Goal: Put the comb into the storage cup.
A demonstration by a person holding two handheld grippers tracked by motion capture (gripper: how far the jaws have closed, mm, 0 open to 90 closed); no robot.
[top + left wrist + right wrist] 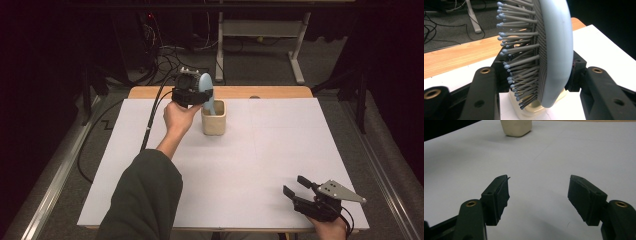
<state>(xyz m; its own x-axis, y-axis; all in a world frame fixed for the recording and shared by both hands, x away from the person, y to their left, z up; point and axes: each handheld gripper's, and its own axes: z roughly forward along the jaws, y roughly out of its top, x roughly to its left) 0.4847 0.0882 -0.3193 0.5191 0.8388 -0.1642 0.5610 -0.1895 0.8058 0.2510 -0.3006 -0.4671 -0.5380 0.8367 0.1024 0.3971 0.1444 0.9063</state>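
A pale blue hairbrush (207,89) with grey bristles (520,57) stands upright, its handle reaching down into a cream cup (213,119) near the table's far edge. My left gripper (200,96) is shut on the brush head (555,52), one pad against the bristle side, the other against the smooth back. The cup's rim (529,113) shows just below the brush. My right gripper (296,186) rests low at the near right corner of the table, open, with nothing between its pads (504,192). The cup (516,127) shows far ahead of it.
A white sheet (260,150) covers the table, with a strip of wood (235,92) bare along the far edge. Cables (165,55) and a desk frame (260,30) stand on the floor beyond. A dark sleeve (142,200) reaches in from the near left.
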